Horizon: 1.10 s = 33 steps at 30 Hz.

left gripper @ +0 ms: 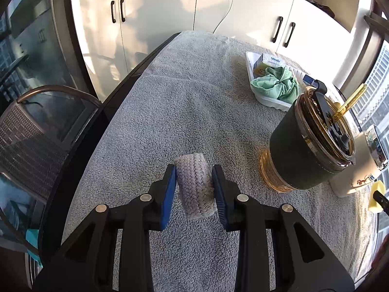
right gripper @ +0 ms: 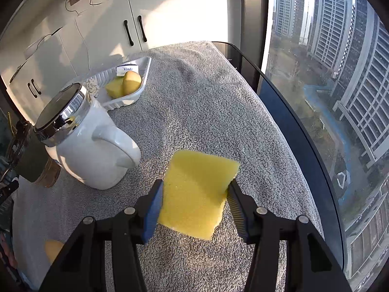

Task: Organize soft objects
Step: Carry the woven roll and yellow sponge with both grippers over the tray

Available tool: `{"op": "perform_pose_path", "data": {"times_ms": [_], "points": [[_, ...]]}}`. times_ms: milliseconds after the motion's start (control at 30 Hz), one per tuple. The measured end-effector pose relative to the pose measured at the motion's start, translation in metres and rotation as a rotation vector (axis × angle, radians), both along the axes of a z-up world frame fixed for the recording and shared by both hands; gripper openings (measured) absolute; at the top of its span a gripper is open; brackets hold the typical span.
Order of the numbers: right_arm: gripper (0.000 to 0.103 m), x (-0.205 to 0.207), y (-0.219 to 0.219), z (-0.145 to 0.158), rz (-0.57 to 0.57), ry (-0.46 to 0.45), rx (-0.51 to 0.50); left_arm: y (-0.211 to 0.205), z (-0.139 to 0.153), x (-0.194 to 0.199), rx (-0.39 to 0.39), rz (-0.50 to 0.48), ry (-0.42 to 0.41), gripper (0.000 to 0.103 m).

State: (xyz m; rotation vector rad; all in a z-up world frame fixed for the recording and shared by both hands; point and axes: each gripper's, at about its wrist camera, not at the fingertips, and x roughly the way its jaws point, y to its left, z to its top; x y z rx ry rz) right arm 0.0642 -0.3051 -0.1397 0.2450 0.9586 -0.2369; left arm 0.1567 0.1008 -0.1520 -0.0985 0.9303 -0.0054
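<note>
Left gripper (left gripper: pixel 193 187): jaws clenched across the rolled cloth (left gripper: pixel 194 186), carried clear of the worktop (left gripper: pixel 194 97). Right gripper (right gripper: pixel 194 203): jaws pinch the sponge (right gripper: pixel 198 192) by its sides, also aloft. Both aim toward the tray (left gripper: pixel 272 101), the likely collection point.

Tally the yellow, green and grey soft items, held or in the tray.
Yellow sponges: 3 (one in right hand-held gripper, two in white tray)
Green cloth: 1 (tray)
Grey roll: 1 (left hand-held gripper)
Total: 5
</note>
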Motion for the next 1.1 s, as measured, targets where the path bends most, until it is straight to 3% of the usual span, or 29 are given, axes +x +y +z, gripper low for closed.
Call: {"op": "perform_pose_path", "data": {"times_ms": [400,700,867,1100], "points": [[0.055,0.066,-0.022,0.018,0.009,-0.034,-0.064,0.019,-0.003,0.072,0.045,0.017,-0.002,0.028],[0.055,0.124,-0.03,0.02,0.038,-0.033,-0.066,0.014,-0.002,0.127,0.028,-0.028,-0.012,0.028],[0.056,0.156,-0.025,0.022,0.075,-0.035,-0.068,-0.007,0.007,0.153,0.034,-0.104,-0.023,0.028],[0.056,0.196,-0.009,0.038,0.183,-0.043,-0.017,-0.051,0.039,0.174,-0.019,-0.279,-0.064,0.028]]}}
